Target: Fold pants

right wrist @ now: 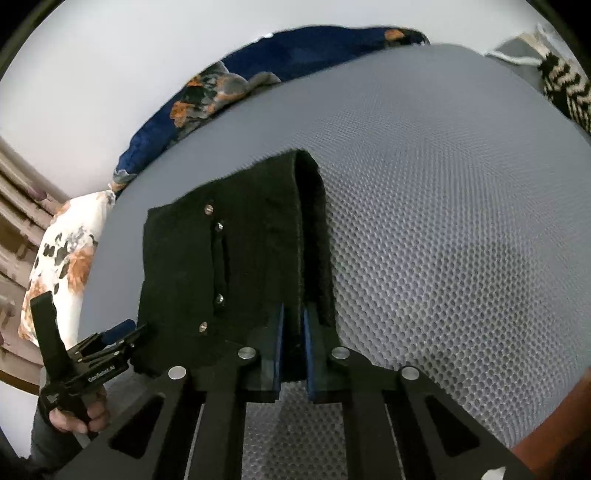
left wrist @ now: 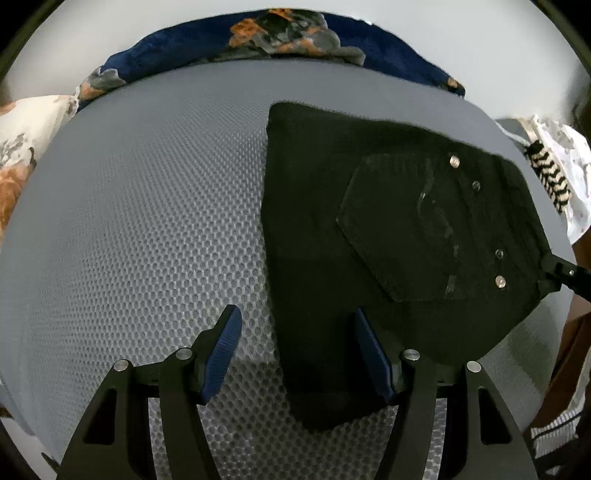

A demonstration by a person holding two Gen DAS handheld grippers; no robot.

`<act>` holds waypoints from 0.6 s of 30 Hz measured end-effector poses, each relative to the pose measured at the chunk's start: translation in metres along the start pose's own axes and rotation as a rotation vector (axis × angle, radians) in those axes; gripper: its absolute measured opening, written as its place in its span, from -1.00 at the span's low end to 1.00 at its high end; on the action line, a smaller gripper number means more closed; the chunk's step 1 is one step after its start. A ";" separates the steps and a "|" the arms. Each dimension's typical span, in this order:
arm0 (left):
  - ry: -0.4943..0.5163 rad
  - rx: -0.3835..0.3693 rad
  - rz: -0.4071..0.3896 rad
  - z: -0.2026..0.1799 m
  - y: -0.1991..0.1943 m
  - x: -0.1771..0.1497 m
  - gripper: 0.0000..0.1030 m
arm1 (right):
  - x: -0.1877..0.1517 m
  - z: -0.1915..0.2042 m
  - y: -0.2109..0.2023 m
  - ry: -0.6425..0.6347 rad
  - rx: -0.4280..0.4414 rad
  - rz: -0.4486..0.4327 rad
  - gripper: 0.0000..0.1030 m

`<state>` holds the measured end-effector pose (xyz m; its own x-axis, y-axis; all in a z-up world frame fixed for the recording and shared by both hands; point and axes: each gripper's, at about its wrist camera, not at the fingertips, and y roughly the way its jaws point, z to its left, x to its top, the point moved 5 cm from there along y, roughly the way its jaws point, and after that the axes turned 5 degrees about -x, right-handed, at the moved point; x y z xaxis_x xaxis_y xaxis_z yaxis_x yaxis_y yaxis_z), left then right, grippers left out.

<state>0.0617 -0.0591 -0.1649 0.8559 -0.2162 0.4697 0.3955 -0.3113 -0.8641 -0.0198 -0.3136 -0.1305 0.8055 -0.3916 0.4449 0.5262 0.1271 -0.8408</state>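
Note:
The black pants (left wrist: pixel 388 236) lie folded on the grey mesh mattress (left wrist: pixel 147 221), back pocket and rivets facing up. My left gripper (left wrist: pixel 295 350) is open, its blue pads (left wrist: pixel 221 347) on either side of the pants' near left edge, holding nothing. My right gripper (right wrist: pixel 293 332) is shut on the pants (right wrist: pixel 236 258) at their waistband edge and lifts that edge off the mattress (right wrist: pixel 443 240). The right gripper also shows at the right edge of the left wrist view (left wrist: pixel 554 269). The left gripper shows at the lower left of the right wrist view (right wrist: pixel 122 332).
A dark blue patterned blanket (left wrist: pixel 258 33) lies along the far edge of the mattress. A floral pillow (left wrist: pixel 22 140) sits at the left. A black-and-white zigzag cloth (left wrist: pixel 550 177) lies at the right edge. A white wall stands behind.

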 end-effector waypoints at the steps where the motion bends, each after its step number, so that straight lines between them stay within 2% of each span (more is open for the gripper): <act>1: 0.000 0.000 0.007 0.001 0.002 -0.001 0.25 | -0.001 -0.002 0.003 0.007 0.002 0.012 -0.84; 5: -0.003 -0.010 0.006 0.002 0.001 -0.001 0.25 | 0.000 -0.006 0.007 0.013 0.022 0.033 -0.82; 7: -0.004 -0.023 0.003 0.003 0.000 -0.002 0.25 | 0.001 -0.006 0.006 0.010 0.016 0.035 -0.70; 9: -0.018 -0.052 0.003 0.006 -0.002 0.001 0.25 | 0.003 -0.006 0.005 0.003 0.007 0.033 -0.58; 13: -0.069 -0.110 -0.009 0.018 -0.012 0.008 0.25 | 0.008 -0.006 0.004 -0.004 0.011 0.035 -0.54; 16: -0.109 -0.147 -0.018 0.027 -0.017 0.013 0.25 | 0.011 -0.008 0.005 -0.007 -0.001 0.043 -0.33; 18: -0.149 -0.165 -0.010 0.038 -0.019 0.014 0.25 | 0.014 -0.010 0.007 0.008 0.013 0.052 -0.10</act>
<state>0.0788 -0.0214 -0.1490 0.8969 -0.0774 0.4354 0.3546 -0.4625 -0.8126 -0.0075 -0.3276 -0.1328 0.8297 -0.3914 0.3980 0.4870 0.1593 -0.8587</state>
